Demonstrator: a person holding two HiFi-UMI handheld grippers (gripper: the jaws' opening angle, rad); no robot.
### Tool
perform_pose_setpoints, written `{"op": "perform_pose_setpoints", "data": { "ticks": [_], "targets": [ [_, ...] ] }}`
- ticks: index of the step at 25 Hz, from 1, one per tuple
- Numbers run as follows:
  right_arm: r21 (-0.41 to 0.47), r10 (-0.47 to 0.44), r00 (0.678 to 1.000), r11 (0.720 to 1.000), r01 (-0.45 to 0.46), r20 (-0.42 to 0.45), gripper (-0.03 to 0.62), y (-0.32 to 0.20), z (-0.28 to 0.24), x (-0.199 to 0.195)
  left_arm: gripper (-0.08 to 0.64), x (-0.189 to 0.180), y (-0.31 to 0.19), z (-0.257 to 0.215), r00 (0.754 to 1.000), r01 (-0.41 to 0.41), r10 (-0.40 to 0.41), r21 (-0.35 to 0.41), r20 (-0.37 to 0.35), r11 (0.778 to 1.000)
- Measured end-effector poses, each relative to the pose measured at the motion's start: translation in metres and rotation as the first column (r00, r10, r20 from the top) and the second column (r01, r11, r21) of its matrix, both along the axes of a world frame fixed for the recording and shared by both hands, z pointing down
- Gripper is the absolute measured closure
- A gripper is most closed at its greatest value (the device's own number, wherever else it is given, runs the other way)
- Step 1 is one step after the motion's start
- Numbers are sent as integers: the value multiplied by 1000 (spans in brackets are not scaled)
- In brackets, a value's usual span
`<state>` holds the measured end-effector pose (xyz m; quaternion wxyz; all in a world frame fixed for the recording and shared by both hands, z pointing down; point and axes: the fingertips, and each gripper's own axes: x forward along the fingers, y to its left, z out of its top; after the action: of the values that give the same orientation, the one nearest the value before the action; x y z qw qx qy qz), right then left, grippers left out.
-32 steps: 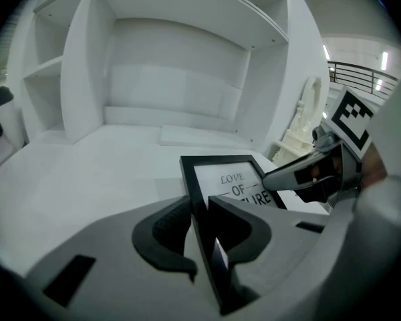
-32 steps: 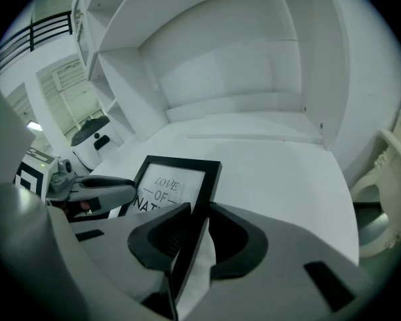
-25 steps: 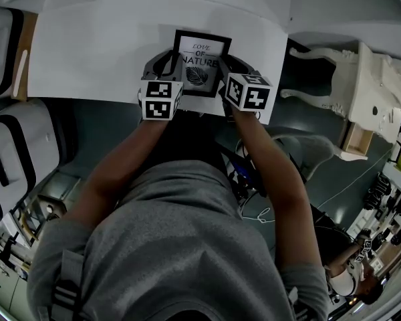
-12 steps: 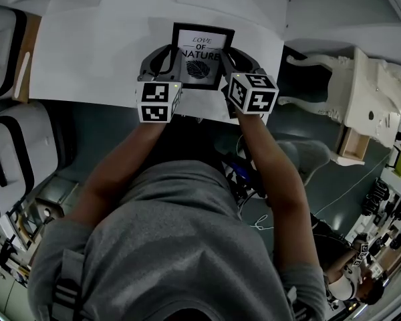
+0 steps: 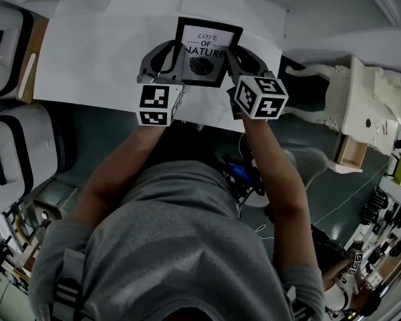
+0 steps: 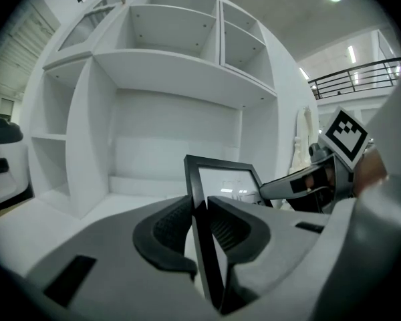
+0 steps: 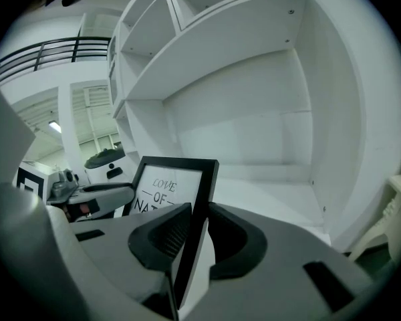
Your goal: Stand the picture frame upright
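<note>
Over the white tabletop, left tongs and right tongs pinch the black rectangular picture frame.

— What are you holding?
— A picture frame: black border, print reading "LOVE OF NATURE" over a dark leaf.
— Its pose?
— Nearly upright, face toward you, clamped at both side edges, over the near middle of the surface.

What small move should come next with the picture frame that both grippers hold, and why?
Probably lower the picture frame until its bottom edge meets the white shelf surface, with both grips shut. The left gripper clamps one side edge and the right gripper the other, and the frame stands nearly upright between them. Its bottom edge is hidden, so go slowly.
</note>
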<state>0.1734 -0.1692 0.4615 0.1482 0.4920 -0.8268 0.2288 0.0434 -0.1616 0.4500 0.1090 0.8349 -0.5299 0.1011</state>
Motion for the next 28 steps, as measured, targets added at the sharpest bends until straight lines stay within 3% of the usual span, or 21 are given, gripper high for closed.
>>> {"op": "perform_pose_setpoints", "data": {
  "ticks": [13,28],
  "targets": [
    [142,-10,1000,990,8,19,497,-6,-77,2,485,1,-4,-76,999,-15,20,152,-29,988],
    [311,-55,995,950,27,80,500,-6,-168,-4,488,-7,-5,-165,999,11,6,317,-52,948]
  ]
}}
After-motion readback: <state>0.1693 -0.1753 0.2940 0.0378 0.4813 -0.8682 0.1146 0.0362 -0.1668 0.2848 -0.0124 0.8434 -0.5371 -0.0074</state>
